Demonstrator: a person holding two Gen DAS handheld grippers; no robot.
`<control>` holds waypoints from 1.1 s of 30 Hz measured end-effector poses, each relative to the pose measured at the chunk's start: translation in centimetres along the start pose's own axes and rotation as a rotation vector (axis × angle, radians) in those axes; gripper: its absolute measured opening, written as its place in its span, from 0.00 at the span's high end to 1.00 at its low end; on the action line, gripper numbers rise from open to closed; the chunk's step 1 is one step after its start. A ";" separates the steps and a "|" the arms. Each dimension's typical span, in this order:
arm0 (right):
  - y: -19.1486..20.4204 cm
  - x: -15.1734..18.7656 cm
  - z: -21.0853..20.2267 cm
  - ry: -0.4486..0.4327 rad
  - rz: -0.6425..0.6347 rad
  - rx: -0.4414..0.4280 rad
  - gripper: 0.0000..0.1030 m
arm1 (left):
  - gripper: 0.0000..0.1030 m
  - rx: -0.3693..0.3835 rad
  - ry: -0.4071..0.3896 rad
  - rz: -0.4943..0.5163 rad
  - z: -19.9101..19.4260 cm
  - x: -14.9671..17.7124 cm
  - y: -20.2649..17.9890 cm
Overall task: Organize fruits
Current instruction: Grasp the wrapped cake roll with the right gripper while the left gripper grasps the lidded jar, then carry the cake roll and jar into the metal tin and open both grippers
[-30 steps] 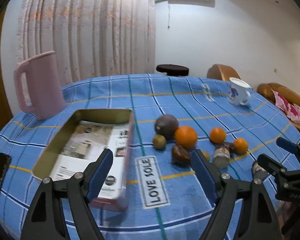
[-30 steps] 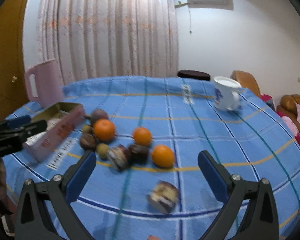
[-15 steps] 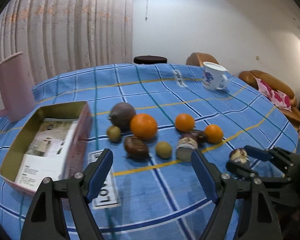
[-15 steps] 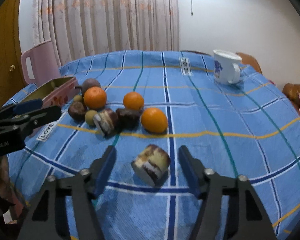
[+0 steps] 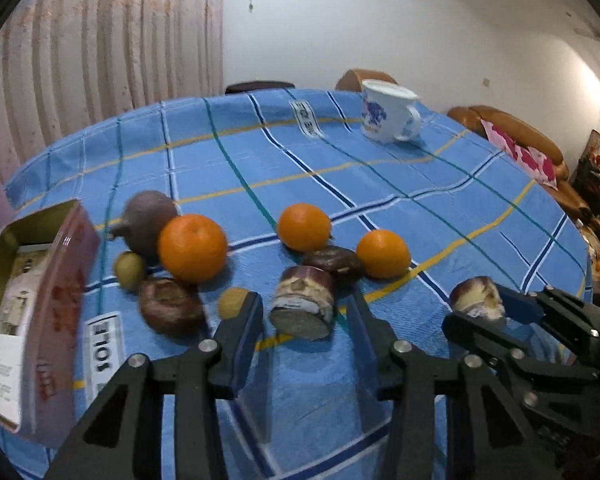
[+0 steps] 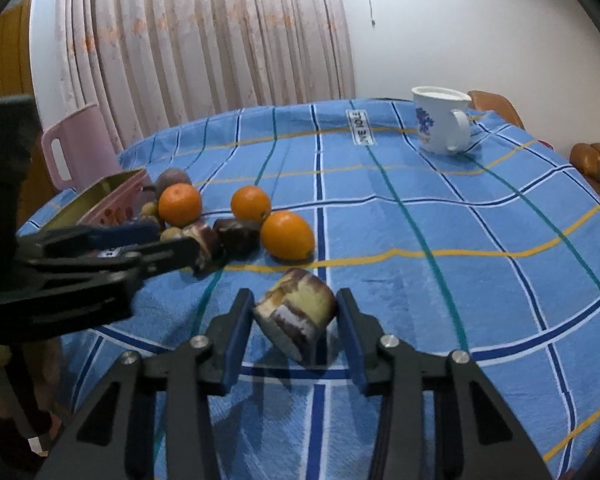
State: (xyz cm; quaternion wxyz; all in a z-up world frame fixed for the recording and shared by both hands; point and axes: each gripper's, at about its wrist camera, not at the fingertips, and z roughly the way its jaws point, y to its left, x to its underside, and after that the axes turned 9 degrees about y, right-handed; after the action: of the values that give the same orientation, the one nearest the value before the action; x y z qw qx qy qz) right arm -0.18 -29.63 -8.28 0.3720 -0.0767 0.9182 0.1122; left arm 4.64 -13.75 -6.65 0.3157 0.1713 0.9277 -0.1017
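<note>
Left hand-held gripper (image 5: 303,318): I see my blue pads standing apart, one on each side of a cut, purple-skinned fruit chunk with a pale face (image 5: 303,307); neither pad visibly touches it.
Right hand-held gripper (image 6: 295,322): pads apart around a second purple-and-cream cut fruit chunk (image 6: 295,315), which lies tilted on the cloth; the gaps on both sides are slim, and I cannot tell if either pad touches.
Fruit cluster: a large orange (image 5: 192,248) sits against a dull purple round fruit (image 5: 148,222); a small green fruit (image 5: 129,270) and a dark brown fruit (image 5: 171,310) lie just beside them, with a small yellow fruit (image 5: 233,302) at my left pad.
More fruit: two smaller oranges (image 5: 304,227) (image 5: 383,253) flank a dark glossy brown fruit (image 5: 332,263) right behind the left chunk.
Container: an open rectangular pink tin with gold inside (image 5: 40,312) lies left of the cluster, its near wall close to the green fruit.
Open room: the blue checked tabletop (image 6: 440,216) is bare across its far and right side up to a white mug with blue print (image 6: 440,126).
Edges: a pink plastic jug (image 6: 76,148) stands at the far left rim; the cloth curves down at the right edge near a brown sofa (image 5: 512,136).
</note>
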 end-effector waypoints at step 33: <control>7.3 -5.1 0.8 -0.064 -0.188 -0.111 0.56 | 0.62 -0.078 -0.158 -0.115 -6.3 2.1 6.3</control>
State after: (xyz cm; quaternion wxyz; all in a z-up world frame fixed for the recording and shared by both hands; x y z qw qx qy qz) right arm 2.36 -22.04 -4.16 0.4052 -0.1796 0.8870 0.1296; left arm 2.04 -5.52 -3.53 0.3880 0.0970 0.9115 -0.0964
